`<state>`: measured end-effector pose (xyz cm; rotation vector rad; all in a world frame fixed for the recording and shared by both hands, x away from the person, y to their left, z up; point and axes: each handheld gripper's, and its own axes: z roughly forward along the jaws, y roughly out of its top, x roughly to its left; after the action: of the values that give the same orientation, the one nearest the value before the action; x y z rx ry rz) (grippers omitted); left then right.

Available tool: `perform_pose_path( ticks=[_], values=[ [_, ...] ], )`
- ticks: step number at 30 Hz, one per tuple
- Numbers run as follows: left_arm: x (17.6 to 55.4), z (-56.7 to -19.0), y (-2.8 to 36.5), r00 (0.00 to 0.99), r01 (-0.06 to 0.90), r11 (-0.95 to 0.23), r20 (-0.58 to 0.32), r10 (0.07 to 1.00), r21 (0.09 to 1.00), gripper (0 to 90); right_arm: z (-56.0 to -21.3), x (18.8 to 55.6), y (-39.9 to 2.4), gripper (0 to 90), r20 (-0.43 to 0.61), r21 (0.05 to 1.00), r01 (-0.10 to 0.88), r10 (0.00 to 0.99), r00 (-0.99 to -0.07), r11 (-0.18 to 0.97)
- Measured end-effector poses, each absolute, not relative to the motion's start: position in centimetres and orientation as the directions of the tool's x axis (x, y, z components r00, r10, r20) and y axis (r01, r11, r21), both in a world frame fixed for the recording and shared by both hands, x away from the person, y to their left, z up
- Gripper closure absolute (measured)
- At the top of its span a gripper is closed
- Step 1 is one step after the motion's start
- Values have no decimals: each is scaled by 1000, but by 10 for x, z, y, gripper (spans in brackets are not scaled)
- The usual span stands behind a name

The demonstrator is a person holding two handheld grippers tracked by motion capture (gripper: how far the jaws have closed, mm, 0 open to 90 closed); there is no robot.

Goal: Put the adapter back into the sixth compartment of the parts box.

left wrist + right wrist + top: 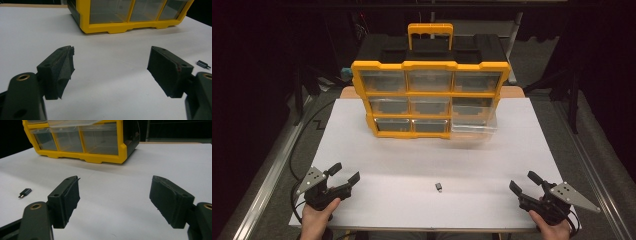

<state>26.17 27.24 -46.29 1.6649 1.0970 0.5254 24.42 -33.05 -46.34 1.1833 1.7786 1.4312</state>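
Note:
A yellow organizer (430, 97) with clear drawers stands upright at the back of the white table (362, 160); its lower right drawer (473, 125) is pulled out. A small dark adapter (438, 187) lies near the front middle of the table, also seen as the adapter (203, 64) and the adapter (24, 192). My left gripper (346, 173) rests at the front left, open and holding nothing. My right gripper (524, 183) rests at the front right, open and holding nothing. The left gripper (111, 71) and the right gripper (115, 197) both face the organizer (130, 15).
A black case with a yellow handle (430, 35) sits behind the organizer. Metal rails (267, 175) run along the table's left side, and a cable (307, 130) trails there. Bare white surface lies between the grippers and the organizer.

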Motion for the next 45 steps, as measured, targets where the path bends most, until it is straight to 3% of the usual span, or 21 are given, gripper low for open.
perform_pose_path(
  ticks=[9, 18, 45],
  values=[
    [262, -463, 272, 488, 411, -57, -167, 857, 910, 222, -462, 247, -325, 232, 102, 949, 310, 869, -484, 61],
    [262, -463, 272, 489, 411, -59, -166, 856, 910, 222, -460, 250, -311, 158, 56, 951, 289, 857, -512, 111],
    [262, -463, 272, 488, 414, -61, -165, 857, 908, 222, -457, 254, -286, 178, 44, 942, 284, 772, -634, 179]
  ],
)
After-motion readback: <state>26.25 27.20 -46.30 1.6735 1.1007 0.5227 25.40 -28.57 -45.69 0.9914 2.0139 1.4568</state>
